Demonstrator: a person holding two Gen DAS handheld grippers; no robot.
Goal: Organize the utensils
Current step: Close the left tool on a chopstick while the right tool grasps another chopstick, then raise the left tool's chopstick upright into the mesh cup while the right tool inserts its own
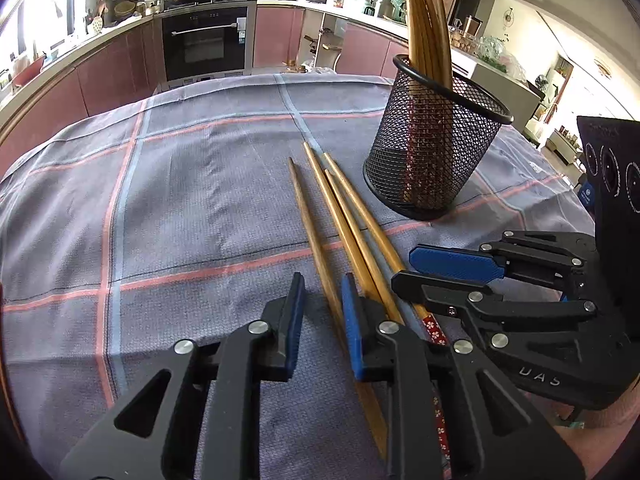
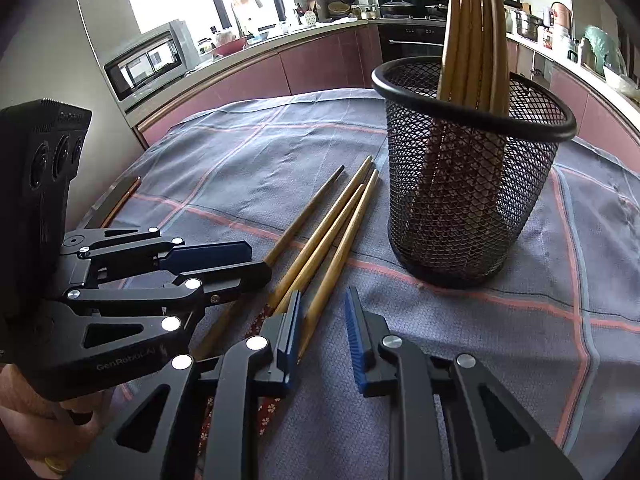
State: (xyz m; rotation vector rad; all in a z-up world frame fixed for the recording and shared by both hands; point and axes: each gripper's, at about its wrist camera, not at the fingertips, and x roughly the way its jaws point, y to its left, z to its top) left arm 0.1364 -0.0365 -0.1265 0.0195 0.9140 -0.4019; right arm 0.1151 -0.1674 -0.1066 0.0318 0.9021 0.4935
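Four loose chopsticks [image 1: 362,236] lie side by side on the checked cloth [image 1: 180,200] of the table, just beside an upright black mesh holder [image 1: 432,152] in which more chopsticks [image 1: 428,32] stand. The left tool [image 1: 324,320] is down over their thick ends, jaws narrowly apart, with the outermost stick in the gap and not clamped. The right tool [image 2: 324,320] sits close alongside it, also slightly parted, with only cloth showing between its pads.

Four loose chopsticks [image 1: 340,216], one mesh holder [image 1: 432,148]
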